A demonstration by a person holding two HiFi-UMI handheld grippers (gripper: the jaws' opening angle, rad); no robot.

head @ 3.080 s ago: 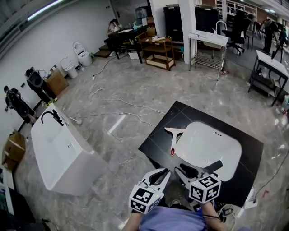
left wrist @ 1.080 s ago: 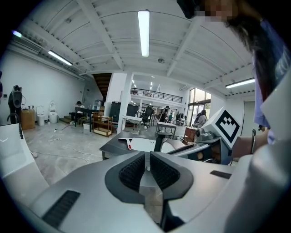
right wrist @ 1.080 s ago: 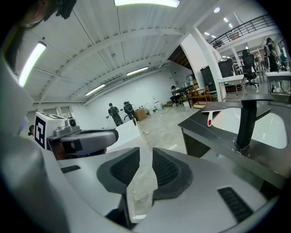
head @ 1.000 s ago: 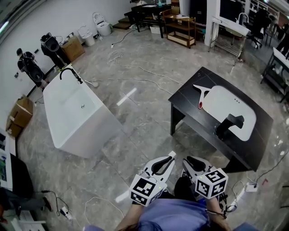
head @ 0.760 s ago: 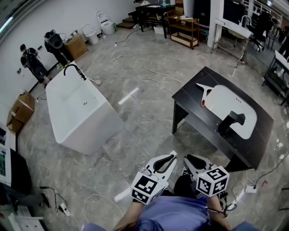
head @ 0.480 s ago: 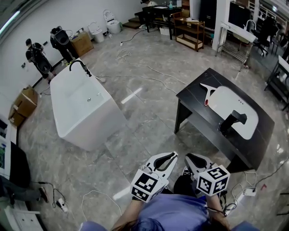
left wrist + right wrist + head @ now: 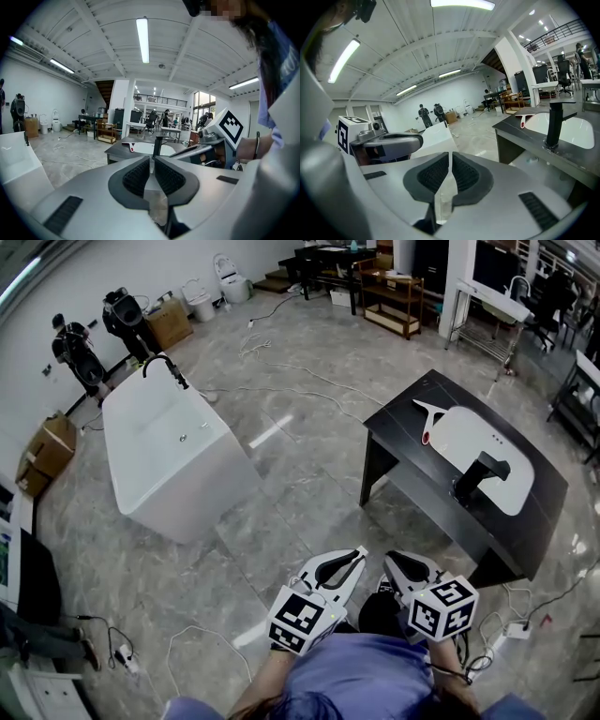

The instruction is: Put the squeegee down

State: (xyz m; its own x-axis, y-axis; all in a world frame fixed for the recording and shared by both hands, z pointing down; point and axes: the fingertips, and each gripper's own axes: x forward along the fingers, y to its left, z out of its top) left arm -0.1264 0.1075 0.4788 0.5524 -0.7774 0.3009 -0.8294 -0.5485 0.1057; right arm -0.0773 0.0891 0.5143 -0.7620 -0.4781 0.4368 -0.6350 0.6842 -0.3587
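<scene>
The squeegee (image 7: pixel 428 418), white with a red-tipped handle, lies on the black counter (image 7: pixel 398 423) beside the white basin (image 7: pixel 483 451), and no gripper touches it. It also shows far off as the squeegee (image 7: pixel 130 146) and the squeegee (image 7: pixel 528 119). Both grippers hang close to my body, well short of the counter. My left gripper (image 7: pixel 359 556) is shut and empty, its pads meeting at the left gripper (image 7: pixel 152 160). My right gripper (image 7: pixel 390 561) has just been closing and now stands shut with nothing between its jaws, as the right gripper (image 7: pixel 450 155) shows.
A white bathtub (image 7: pixel 169 451) stands on the marble floor to the left. A black faucet (image 7: pixel 480 474) rises by the basin. Cables (image 7: pixel 281 376) cross the floor and a power strip (image 7: pixel 513 629) lies at the lower right. Shelves, toilets and people stand along the far walls.
Three seconds ago the grippers were right at the counter's edge; now it lies well ahead. Over the last second the view drifted slightly. The squeegee has stayed in place.
</scene>
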